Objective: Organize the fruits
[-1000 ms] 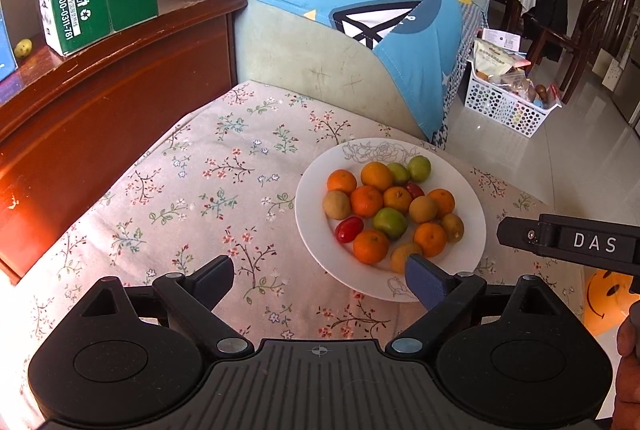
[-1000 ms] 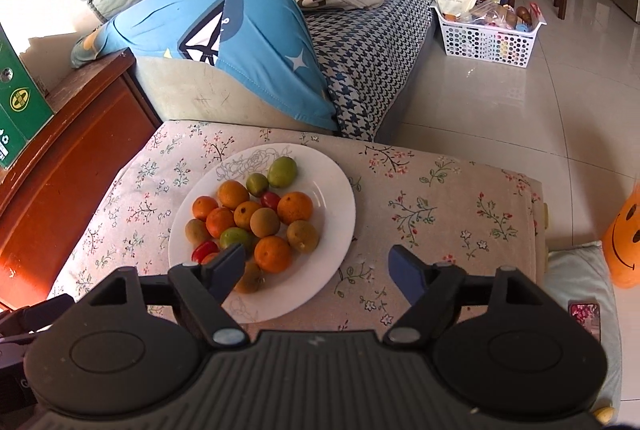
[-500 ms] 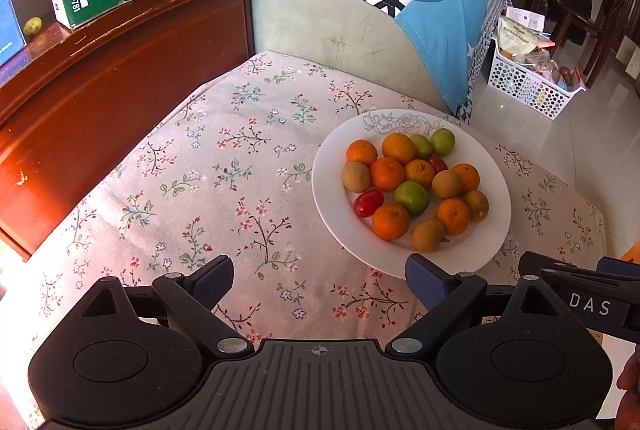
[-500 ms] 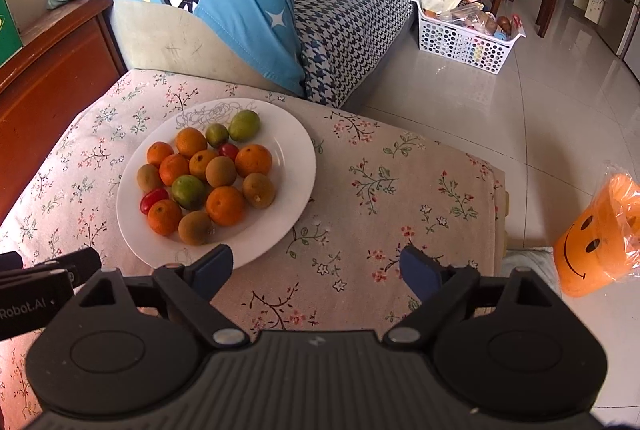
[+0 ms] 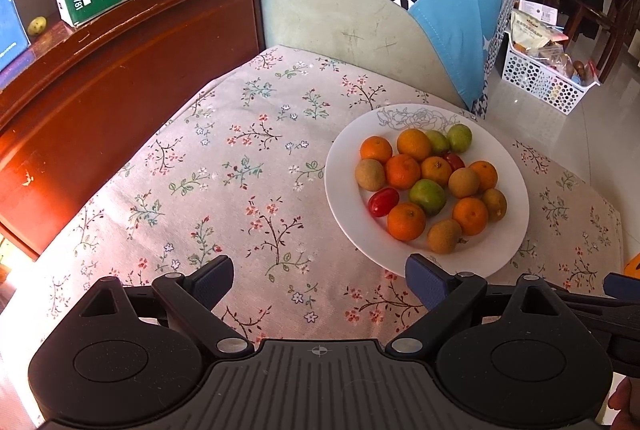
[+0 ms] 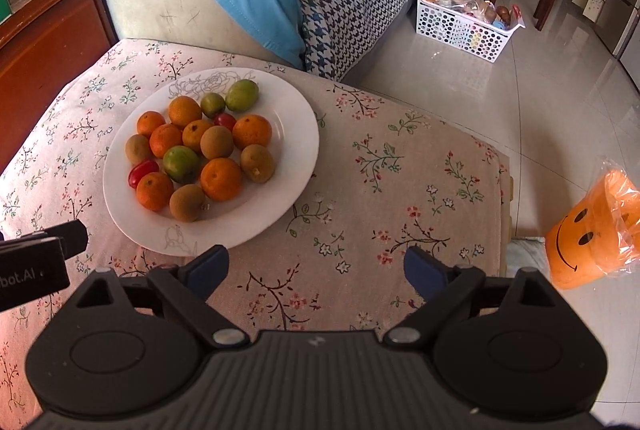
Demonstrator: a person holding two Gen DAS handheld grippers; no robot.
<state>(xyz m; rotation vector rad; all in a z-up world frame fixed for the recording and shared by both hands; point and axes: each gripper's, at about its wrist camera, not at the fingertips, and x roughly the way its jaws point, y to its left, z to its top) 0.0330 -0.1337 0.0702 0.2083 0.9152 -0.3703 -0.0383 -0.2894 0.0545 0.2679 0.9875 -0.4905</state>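
Right wrist view: my right gripper (image 6: 316, 270) just been opening, jaws wide, nothing between. Left gripper (image 5: 320, 280) also spread, empty. White plate (image 6: 296, 146) of mixed fruits (image 6: 200, 146) sits on floral cloth (image 6: 400, 190), ahead-left.

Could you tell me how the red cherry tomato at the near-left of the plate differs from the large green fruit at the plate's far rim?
The cherry tomato is glossy red; the green fruit is matte yellow-green. The tomato is smaller and more elongated; the green fruit is plumper. The tomato is hemmed in by neighbouring fruit; the green fruit sits at the pile's far edge. Both lie on the white plate, with neither gripper touching them.
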